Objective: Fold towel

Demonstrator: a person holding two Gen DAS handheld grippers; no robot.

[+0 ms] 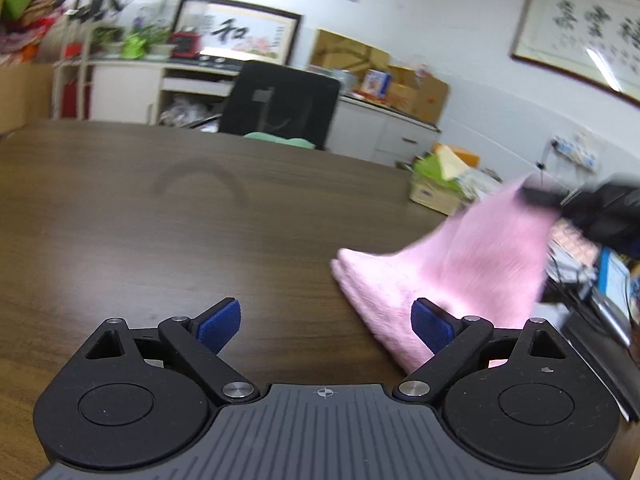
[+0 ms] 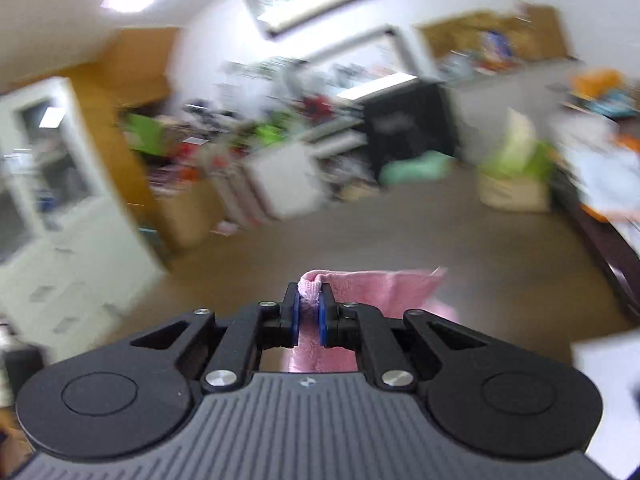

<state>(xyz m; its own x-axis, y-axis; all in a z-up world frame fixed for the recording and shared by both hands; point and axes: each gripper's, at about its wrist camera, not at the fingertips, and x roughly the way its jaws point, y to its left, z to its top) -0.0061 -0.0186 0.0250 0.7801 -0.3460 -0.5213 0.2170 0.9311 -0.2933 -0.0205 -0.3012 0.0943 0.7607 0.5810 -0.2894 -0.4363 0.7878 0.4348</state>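
My right gripper (image 2: 309,312) pinched 1 raised corner of the pink towel (image 1: 436,276), which sloped down toward my wide-open, empty left gripper (image 1: 326,326).

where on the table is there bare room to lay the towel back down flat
Bare wood spreads across the table left of the pink towel, from the open left gripper to the far edge by the black chair. The right side is crowded: cardboard box, and the right gripper lifting the towel.

Fluffy cloth towel (image 1: 448,264); smooth wood-grain table (image 1: 160,220)
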